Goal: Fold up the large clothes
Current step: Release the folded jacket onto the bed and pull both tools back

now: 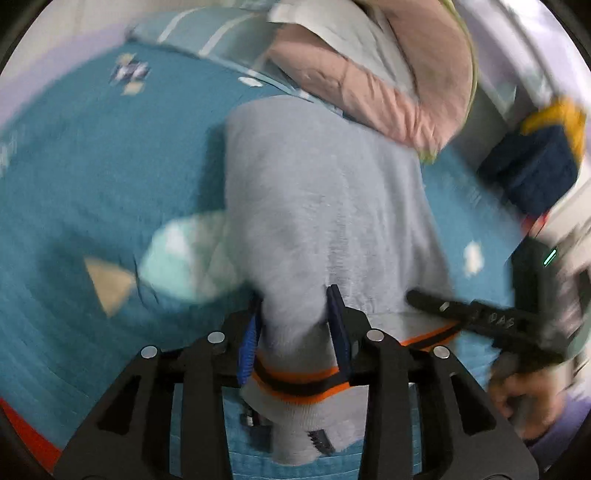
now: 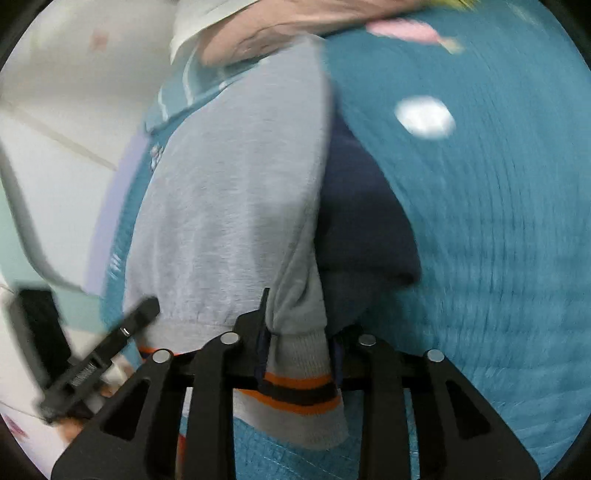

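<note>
A grey sweatshirt (image 1: 317,206) with an orange and black striped ribbed hem (image 1: 303,384) lies stretched over a teal bedspread (image 1: 92,177). My left gripper (image 1: 295,325) is shut on the hem, cloth bunched between its fingers. My right gripper (image 2: 299,332) is shut on another part of the same hem (image 2: 295,395). The sweatshirt (image 2: 229,192) runs away from it, with a dark navy part (image 2: 362,221) at its right side. The right gripper also shows in the left wrist view (image 1: 480,317), at the hem's right end. The left gripper also shows in the right wrist view (image 2: 110,343).
A pink quilted blanket (image 1: 388,81) is piled at the far end of the bed. A dark blue and yellow object (image 1: 539,155) sits at the right. A striped pillow (image 1: 207,29) lies at the bed's head. A white wall (image 2: 55,110) is left of the bed.
</note>
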